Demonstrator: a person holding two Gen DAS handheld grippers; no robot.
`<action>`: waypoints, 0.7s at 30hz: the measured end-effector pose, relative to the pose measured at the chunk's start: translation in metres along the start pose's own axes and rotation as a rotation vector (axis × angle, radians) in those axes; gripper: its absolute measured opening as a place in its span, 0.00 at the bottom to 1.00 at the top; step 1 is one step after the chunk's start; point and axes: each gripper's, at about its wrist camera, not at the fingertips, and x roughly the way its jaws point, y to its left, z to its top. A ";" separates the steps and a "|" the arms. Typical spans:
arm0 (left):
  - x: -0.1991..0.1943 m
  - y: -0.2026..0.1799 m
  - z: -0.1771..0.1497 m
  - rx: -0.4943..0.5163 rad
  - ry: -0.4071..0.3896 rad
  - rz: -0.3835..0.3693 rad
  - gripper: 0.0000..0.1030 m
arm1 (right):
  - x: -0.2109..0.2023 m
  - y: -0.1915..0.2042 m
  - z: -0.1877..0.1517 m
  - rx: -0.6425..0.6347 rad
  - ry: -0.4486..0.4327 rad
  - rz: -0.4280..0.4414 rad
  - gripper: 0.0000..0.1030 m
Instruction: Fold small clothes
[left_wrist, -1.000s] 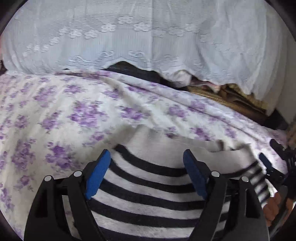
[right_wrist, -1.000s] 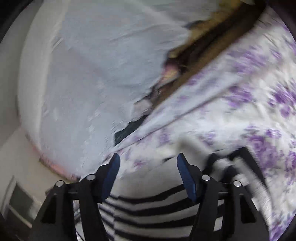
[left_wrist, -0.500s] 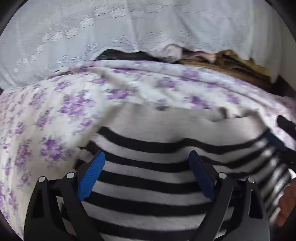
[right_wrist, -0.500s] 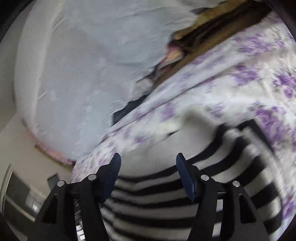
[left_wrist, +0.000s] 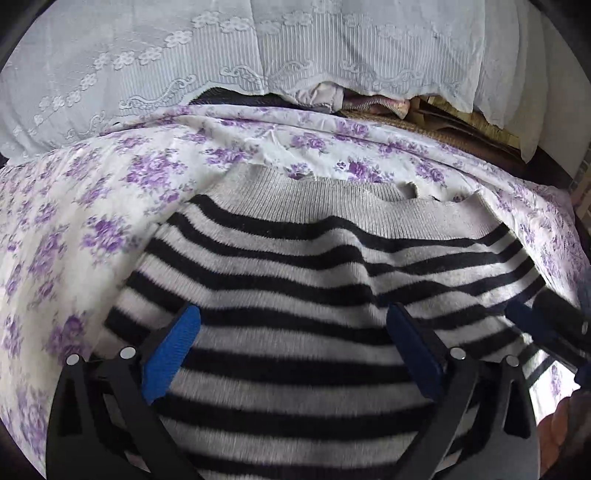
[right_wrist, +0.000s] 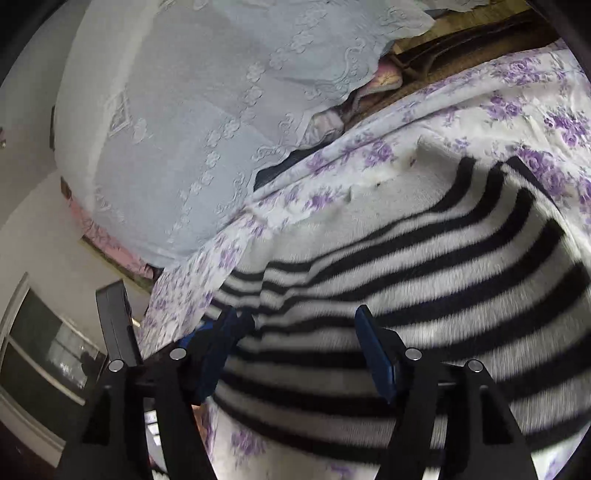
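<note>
Left wrist view looks down on a striped sweater, black bands on pale grey knit with a plain grey ribbed band along its far edge, lying on a bed sheet printed with purple flowers. The left gripper hangs over the middle of the sweater with its jaws spreading to their widest; the blue pads stand well apart, the knit lies beneath the gap, and neither pad presses on it. At the right edge of this view the right gripper's dark-blue finger shows over the sweater's right side, with part of a hand below it. Beyond the sheet hangs a white lace cloth, and under its scalloped hem some folded fabrics and woven matting are visible. The right wrist view shows the right gripper over the left part of the sweater as seen here, jaws partly apart; its left pad sits at the sweater's edge and is blurred, so whether it touches the knit I cannot tell. No cloth is pinched between its pads.
</note>
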 end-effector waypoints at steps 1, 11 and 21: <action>0.002 -0.001 -0.006 0.009 0.026 0.033 0.96 | 0.000 -0.002 -0.008 0.001 0.023 -0.017 0.66; -0.035 0.002 -0.044 -0.007 -0.001 0.060 0.95 | -0.037 -0.005 -0.048 0.032 0.018 -0.002 0.69; -0.054 0.002 -0.067 0.012 -0.016 0.102 0.96 | -0.042 -0.005 -0.066 0.036 0.014 -0.033 0.71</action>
